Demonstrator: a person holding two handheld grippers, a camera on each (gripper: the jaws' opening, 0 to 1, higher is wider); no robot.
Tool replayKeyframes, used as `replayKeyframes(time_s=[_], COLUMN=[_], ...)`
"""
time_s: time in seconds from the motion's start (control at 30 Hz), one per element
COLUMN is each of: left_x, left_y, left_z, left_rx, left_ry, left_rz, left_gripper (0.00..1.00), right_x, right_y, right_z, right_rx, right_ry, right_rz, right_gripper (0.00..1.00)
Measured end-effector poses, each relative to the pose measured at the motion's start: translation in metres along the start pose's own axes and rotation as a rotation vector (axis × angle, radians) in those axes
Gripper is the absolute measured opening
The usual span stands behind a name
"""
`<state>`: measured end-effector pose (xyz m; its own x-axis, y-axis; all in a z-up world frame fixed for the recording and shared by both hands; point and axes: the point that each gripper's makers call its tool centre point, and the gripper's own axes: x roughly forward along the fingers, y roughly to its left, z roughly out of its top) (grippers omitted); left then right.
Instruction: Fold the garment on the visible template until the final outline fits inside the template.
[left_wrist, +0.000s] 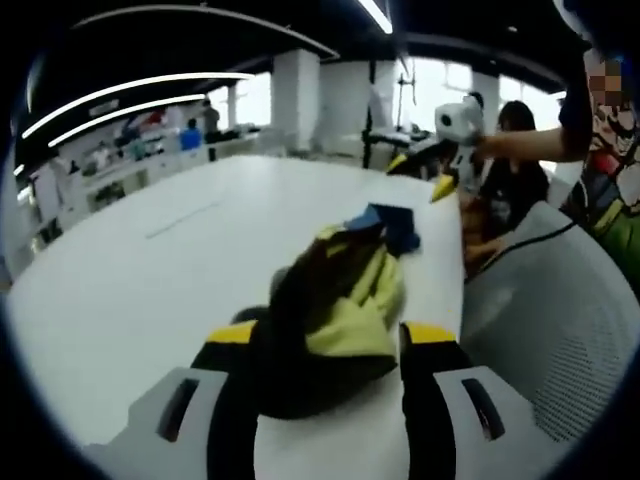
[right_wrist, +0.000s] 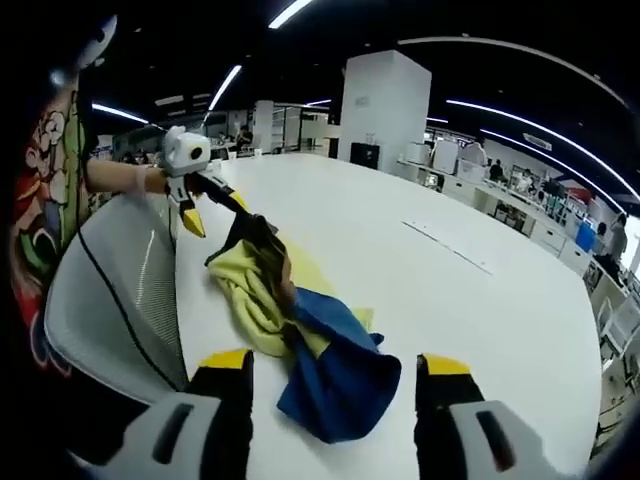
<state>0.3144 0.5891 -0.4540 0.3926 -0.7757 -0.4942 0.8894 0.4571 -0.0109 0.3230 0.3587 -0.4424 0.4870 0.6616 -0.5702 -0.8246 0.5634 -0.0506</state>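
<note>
Left tool (left_wrist: 330, 345) had its jaws apart around the dark end of the garment (left_wrist: 340, 290), no clamp seen. In the right gripper view it was pinched on that end, lifting it. Right tool (right_wrist: 335, 375) was apart, blue end between its jaws. Garment lay bunched on the white surface (right_wrist: 450, 290), mesh chair (right_wrist: 115, 290) just beside its near-left edge.
</note>
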Motion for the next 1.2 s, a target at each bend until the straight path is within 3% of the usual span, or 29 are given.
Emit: replayKeyframes(time_s=[0.07, 0.13, 0.27, 0.33, 0.4, 0.6, 0.67, 0.83, 1.2], left_x=[0.001, 0.002, 0.004, 0.006, 0.008, 0.009, 0.009, 0.008, 0.01], left_y=[0.0, 0.004, 0.016, 0.021, 0.024, 0.034, 0.039, 0.039, 0.037], left_z=[0.0, 0.0, -0.002, -0.008, -0.008, -0.009, -0.008, -0.007, -0.028], left_rx=[0.011, 0.023, -0.009, 0.003, 0.006, 0.021, 0.027, 0.01, -0.012], left_ry=[0.004, 0.01, 0.001, 0.04, 0.036, 0.051, 0.058, 0.061, 0.115], left_rz=[-0.001, 0.004, 0.037, 0.053, 0.07, 0.119, 0.138, 0.127, 0.121], left_gripper=[0.48, 0.45, 0.35, 0.28, 0.23, 0.2, 0.19, 0.15, 0.12], right_x=[0.011, 0.021, 0.031, 0.035, 0.037, 0.037, 0.037, 0.041, 0.054], right_y=[0.002, 0.0, -0.005, -0.012, -0.011, -0.02, -0.02, -0.023, -0.018], right_z=[0.001, 0.009, 0.007, 0.003, 0.0, -0.007, -0.011, -0.017, -0.019], right_rx=[-0.019, -0.09, -0.157, -0.221, -0.246, -0.313, -0.329, -0.349, -0.455], right_ry=[0.026, -0.007, 0.033, 0.07, 0.084, 0.12, 0.139, 0.165, 0.186], right_rz=[0.028, 0.025, 0.029, 0.009, 0.023, -0.005, 0.001, 0.004, 0.012], right_gripper=[0.52, 0.57, 0.51, 0.51, 0.45, 0.39, 0.32, 0.25, 0.09])
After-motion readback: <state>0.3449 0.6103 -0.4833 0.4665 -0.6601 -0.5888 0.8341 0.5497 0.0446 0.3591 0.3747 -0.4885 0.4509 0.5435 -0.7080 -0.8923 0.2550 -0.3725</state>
